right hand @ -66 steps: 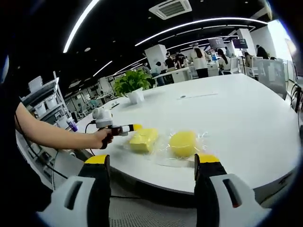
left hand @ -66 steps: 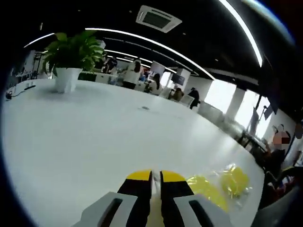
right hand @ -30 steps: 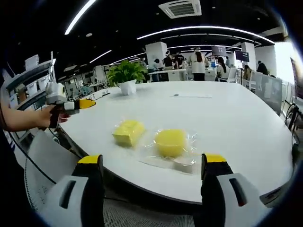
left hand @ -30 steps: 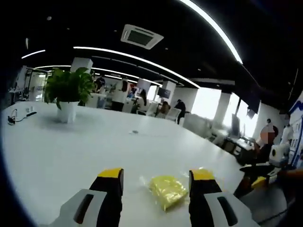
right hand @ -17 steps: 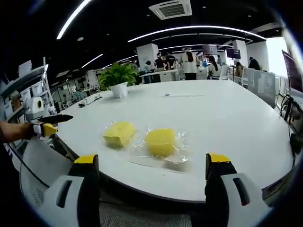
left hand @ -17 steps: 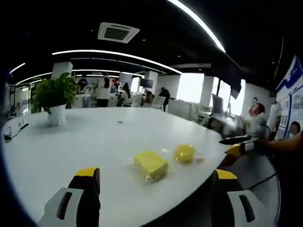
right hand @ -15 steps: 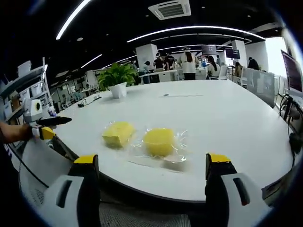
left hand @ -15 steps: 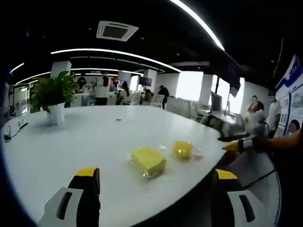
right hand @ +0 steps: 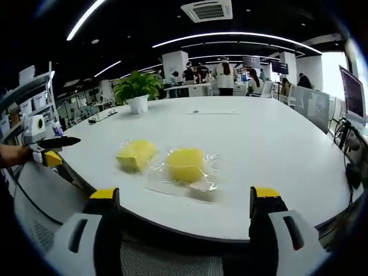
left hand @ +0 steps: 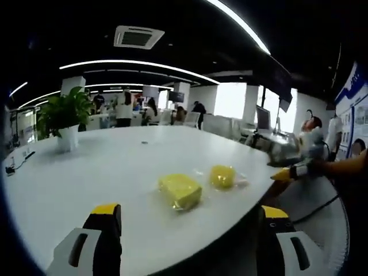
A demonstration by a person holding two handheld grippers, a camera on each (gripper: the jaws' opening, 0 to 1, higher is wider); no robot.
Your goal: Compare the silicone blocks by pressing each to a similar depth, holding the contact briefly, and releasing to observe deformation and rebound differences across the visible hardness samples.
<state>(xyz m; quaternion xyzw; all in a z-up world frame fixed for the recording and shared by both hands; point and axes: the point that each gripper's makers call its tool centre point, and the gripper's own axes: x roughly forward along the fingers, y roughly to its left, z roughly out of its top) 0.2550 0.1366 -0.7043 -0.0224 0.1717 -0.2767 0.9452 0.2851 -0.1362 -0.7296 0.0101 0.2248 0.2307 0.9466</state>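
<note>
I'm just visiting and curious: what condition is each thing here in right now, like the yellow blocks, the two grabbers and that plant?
Left gripper: jaws wide open, holding nothing.
Right gripper: jaws wide open, holding nothing.
Rectangular yellow block: lying on the table, untouched.
Round yellow block: lying on clear plastic wrap, untouched.
Potted plant: upright on the white table.

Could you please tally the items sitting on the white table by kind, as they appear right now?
Yellow rectangular silicone block: 1
Yellow round silicone block lying on clear plastic wrap: 1
Clear plastic wrap: 1
Green potted plant in a white pot: 1
Total: 4
</note>
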